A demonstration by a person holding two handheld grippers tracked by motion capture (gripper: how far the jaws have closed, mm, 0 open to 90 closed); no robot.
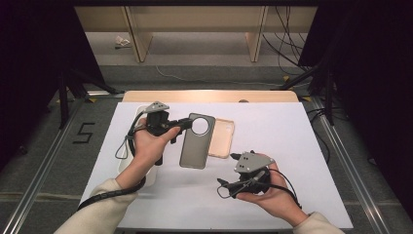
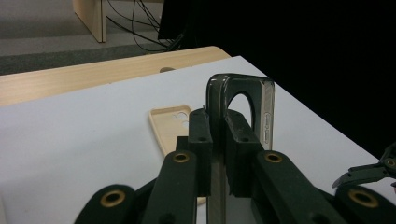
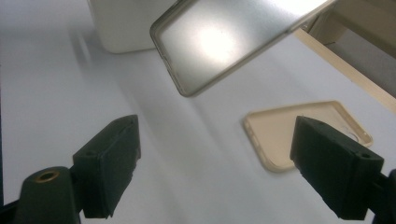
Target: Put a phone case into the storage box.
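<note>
The left gripper (image 1: pixel 187 123) has its jaws pinched on the upper edge of a grey phone case (image 1: pixel 197 141), beside the round camera hole, and holds it lifted over the middle of the table (image 1: pixel 292 146). The right gripper (image 1: pixel 229 187), nearer the front edge, has its jaws spread wide with nothing between them. A tan phone case (image 1: pixel 221 138) lies flat on the table just beside the grey one, towards the back edge.
</note>
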